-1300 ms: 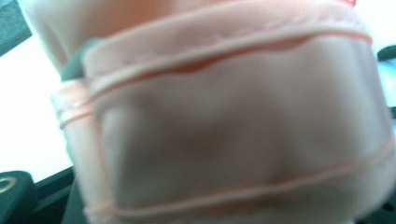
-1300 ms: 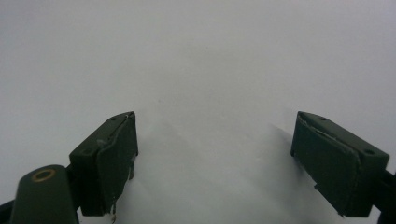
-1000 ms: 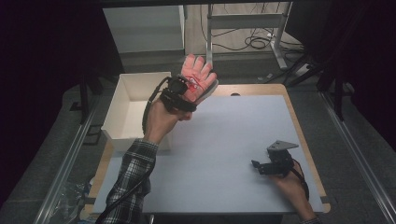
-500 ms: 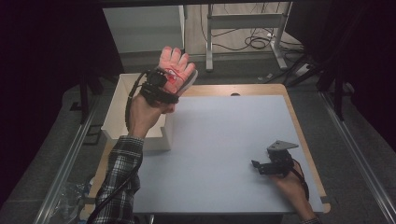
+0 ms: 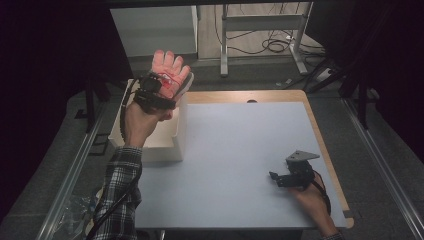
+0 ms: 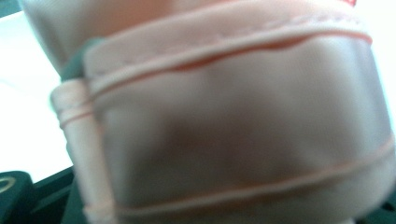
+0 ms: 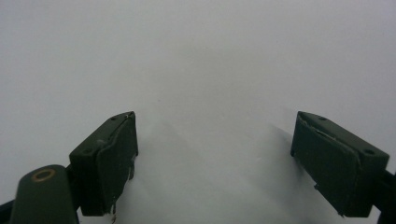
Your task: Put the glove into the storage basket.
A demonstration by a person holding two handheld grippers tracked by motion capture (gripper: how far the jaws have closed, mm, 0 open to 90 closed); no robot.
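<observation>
Pale tabletop (image 5: pixel 240 150) with wooden edge; dark curtains (image 5: pixel 45 45); grey floor (image 5: pixel 390 165); cables (image 5: pixel 272 45) beyond metal frame (image 5: pixel 260 22)

Left gripper (image 5: pixel 167 85) raised, fingers clamped; right gripper (image 5: pixel 274 176) low, fingers spread.

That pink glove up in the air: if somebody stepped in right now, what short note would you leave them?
Left gripper: shut on the pink glove, held up above the white box at the table's left edge.
Right gripper: open, nothing between its jaws, resting on the white tabletop near the right corner.
Done: glove picked up and brought over the box.
Left: probably lower it into the box and let go.
</observation>
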